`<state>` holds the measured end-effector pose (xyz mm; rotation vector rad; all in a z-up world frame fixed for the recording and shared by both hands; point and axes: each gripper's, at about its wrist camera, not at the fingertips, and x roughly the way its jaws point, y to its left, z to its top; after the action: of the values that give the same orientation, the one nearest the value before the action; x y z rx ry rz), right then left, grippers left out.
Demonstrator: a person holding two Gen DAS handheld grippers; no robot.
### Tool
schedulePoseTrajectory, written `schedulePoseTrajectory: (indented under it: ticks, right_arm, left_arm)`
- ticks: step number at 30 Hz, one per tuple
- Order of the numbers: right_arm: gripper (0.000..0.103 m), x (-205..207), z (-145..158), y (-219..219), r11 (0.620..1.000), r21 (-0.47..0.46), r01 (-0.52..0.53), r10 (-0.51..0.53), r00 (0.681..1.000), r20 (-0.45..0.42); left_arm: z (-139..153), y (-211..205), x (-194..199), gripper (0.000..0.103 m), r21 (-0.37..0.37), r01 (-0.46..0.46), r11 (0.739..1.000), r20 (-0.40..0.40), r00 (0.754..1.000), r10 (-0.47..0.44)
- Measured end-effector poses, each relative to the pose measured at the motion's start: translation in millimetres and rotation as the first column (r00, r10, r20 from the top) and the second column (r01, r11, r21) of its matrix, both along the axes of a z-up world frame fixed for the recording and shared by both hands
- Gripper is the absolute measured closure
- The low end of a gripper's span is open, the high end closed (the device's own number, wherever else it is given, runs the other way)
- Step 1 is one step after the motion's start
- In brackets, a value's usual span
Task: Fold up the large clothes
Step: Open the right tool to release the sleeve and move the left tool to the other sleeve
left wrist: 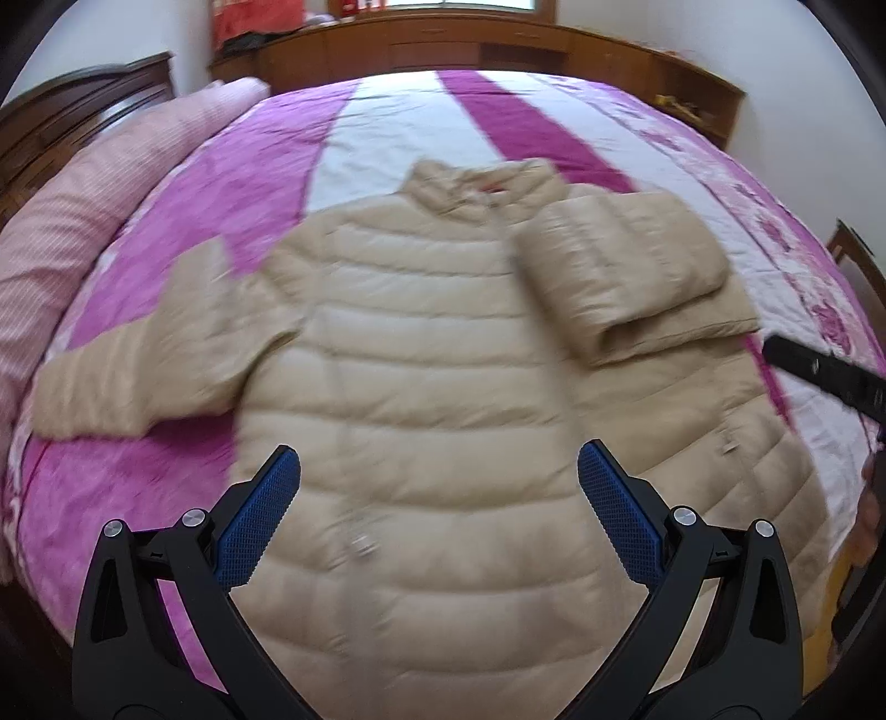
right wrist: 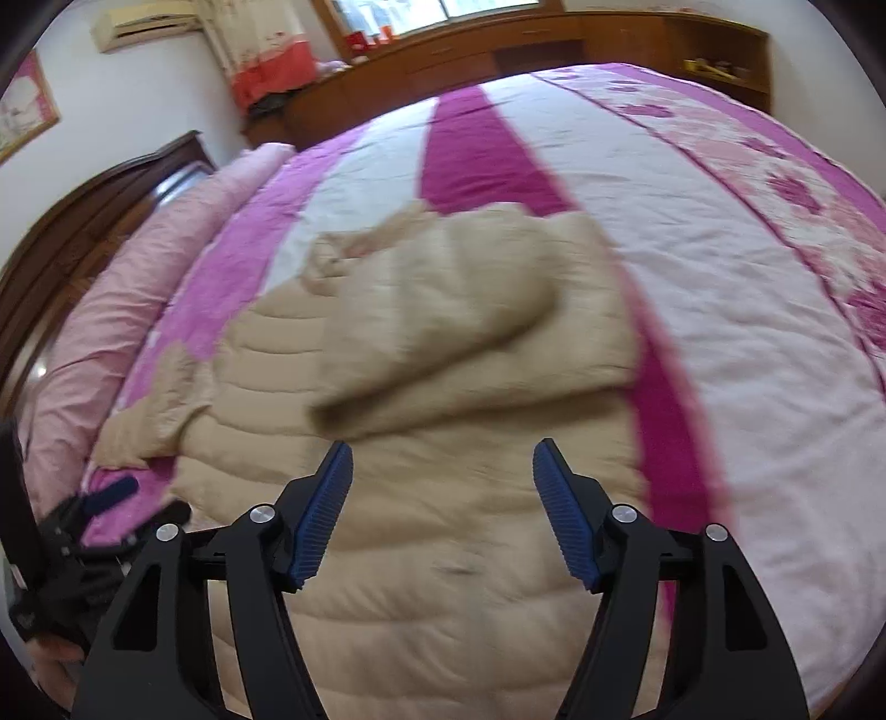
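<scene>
A beige quilted puffer jacket [left wrist: 421,354] lies flat on the bed, collar [left wrist: 482,183] away from me. One sleeve [left wrist: 620,277] is folded across the chest on the right; the other sleeve [left wrist: 149,365] stretches out to the left. My left gripper [left wrist: 437,471] hovers open above the lower body of the jacket, nothing between its blue pads. In the right wrist view the jacket [right wrist: 443,498] fills the middle with the folded sleeve [right wrist: 454,332] on top. My right gripper [right wrist: 443,465] stands open just short of that sleeve, its pads apart from the cloth.
The bed carries a pink, magenta and white striped quilt [left wrist: 387,127]. A rolled pink blanket [left wrist: 83,210] lies along the left by a dark wooden headboard [left wrist: 72,105]. Wooden cabinets [left wrist: 498,50] line the far wall. The other gripper's body shows at the right edge [left wrist: 819,371] and at lower left [right wrist: 83,526].
</scene>
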<state>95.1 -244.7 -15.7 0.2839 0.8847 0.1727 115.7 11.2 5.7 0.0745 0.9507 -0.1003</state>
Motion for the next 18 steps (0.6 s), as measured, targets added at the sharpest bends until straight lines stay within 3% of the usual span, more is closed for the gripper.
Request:
schedulePoseTrajectory:
  ticks: [9, 18]
  right_arm:
    - [0.034, -25, -9, -58, 0.988, -0.038, 0.151, -0.152, 0.988, -0.023]
    - [0.032, -22, -29, -79, 0.977, 0.017, 0.212, -0.21, 0.976, -0.061]
  left_arm:
    - [-5, -84, 38, 0.003, -0.04, 0.106, 0.994, 0.032, 0.994, -0.105]
    - [-13, -129, 56, 0.003, 0.073, 0.182, 0.981, 0.065, 0.98, -0.187]
